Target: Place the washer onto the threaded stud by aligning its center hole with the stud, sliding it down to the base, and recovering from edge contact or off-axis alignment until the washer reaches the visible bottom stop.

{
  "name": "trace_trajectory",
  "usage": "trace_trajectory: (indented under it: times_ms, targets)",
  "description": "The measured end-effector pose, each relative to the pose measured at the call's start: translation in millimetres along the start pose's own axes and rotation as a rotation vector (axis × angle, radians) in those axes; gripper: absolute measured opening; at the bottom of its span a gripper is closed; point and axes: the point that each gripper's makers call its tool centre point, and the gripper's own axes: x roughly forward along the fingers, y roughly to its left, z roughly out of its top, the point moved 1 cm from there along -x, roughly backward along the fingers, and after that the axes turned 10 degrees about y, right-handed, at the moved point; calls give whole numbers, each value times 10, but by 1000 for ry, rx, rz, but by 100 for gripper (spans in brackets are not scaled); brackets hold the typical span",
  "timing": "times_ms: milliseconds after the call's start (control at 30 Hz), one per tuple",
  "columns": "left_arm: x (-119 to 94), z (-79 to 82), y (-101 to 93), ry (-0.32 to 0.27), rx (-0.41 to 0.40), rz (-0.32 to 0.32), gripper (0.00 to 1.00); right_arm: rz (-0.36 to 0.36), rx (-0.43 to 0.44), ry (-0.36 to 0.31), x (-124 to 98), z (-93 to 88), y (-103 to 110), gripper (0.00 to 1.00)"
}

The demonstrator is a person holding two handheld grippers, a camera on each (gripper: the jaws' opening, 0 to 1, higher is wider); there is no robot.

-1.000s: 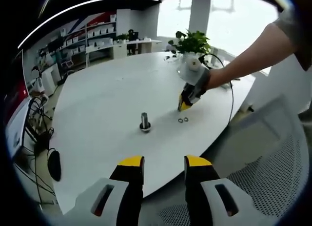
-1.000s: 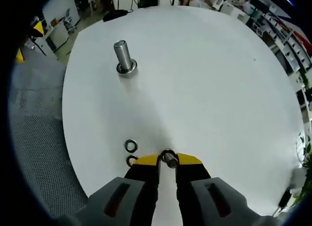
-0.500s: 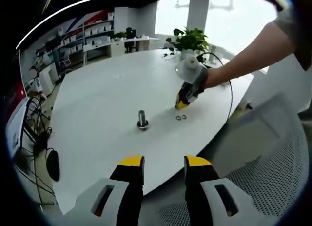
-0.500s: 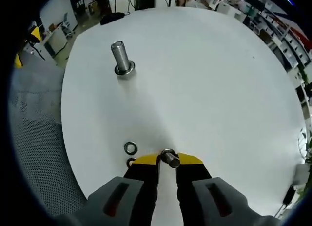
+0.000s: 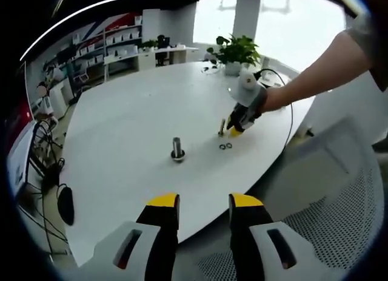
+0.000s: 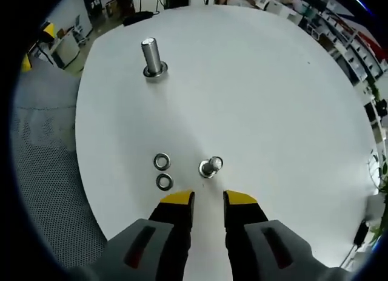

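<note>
Near the table (image 6: 291, 111) edge, right claw (image 6: 208, 199) spread, empty, behind upright stud (image 6: 211, 166) beside two washers (image 6: 162, 170); left claw (image 5: 202, 202) spread, empty.

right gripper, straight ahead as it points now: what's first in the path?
Probably the upright stud standing on the table just beyond the open right gripper, roughly on its axis. The two washers lie left of that line. Depth is uncertain.

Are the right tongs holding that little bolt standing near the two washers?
No, the right tongs are open and empty, and the bolt stands free on the table just ahead of them.
</note>
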Motion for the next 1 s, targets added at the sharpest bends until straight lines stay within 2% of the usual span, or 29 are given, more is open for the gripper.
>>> trace_trajectory:
  times_ms: [133, 367, 600, 800, 1000]
  targets:
    - [-28, 32, 28, -23, -13, 7, 31, -1, 18, -11, -57, -98, 21, 22]
    - [-14, 7, 48, -9, -12, 24, 31, -3, 49, -32, -130, -232, 20, 22]
    - [-26, -1, 99, -8, -29, 49, 31, -2, 87, -78, -219, -272, 15, 22]
    - [-3, -37, 102, 15, -29, 56, 31, 4, 113, -104, -303, -325, 40, 23]
    - [19, -77, 98, 43, -2, 70, 32, 12, 156, -141, -358, -293, 57, 23]
